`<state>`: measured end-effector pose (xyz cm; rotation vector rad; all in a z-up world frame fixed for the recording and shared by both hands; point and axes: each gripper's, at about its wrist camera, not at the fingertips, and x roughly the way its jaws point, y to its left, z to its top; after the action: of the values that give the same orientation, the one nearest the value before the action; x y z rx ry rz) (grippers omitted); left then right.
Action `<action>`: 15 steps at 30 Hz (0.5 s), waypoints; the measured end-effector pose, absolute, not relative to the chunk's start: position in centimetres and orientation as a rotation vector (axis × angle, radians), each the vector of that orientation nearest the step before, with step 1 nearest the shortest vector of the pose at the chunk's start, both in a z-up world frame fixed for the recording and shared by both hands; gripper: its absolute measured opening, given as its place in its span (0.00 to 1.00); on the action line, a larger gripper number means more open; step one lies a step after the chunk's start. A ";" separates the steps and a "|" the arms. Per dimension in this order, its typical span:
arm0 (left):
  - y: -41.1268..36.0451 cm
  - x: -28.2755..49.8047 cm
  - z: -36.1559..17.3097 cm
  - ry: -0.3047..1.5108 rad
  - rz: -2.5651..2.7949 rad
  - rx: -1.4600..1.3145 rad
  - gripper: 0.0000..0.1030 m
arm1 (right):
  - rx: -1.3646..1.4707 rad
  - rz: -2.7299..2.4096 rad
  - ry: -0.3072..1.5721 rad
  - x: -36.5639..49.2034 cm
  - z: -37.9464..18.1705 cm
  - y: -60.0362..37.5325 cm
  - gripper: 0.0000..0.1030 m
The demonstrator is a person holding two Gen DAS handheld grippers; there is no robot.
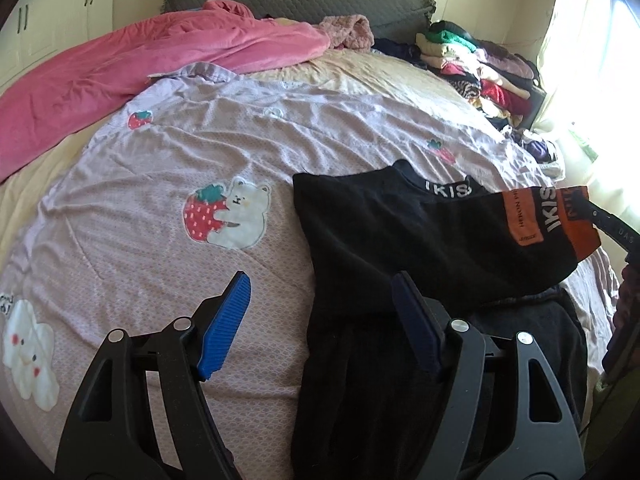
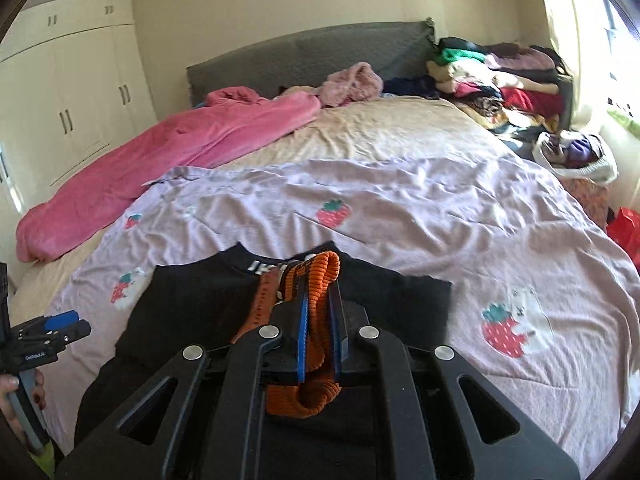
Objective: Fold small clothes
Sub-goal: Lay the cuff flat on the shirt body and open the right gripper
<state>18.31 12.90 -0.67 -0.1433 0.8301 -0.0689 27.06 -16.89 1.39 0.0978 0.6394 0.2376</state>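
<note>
Left wrist: our left gripper [image 1: 320, 320] hangs spread wide over the black sweater [image 1: 400, 232] lying on the lilac quilt [image 1: 160, 168] | Right wrist: our right gripper [image 2: 320, 332] pinches the sweater's orange cuff [image 2: 316, 344], lifted above its body.

You get bright daylight from the window [image 1: 624, 20] at right, blown-out glare there, and fisheye-bent, dark-vignetted edges.
</note>
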 end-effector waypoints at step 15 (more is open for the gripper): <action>10.6 18.1 -2.5 0.885 -0.112 -0.077 0.63 | 0.116 0.135 0.706 28.2 -1.9 -19.4 0.15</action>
<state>18.07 10.64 -2.47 -0.0768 0.8847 -0.1119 28.22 -19.38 -1.94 0.1164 0.7060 0.1352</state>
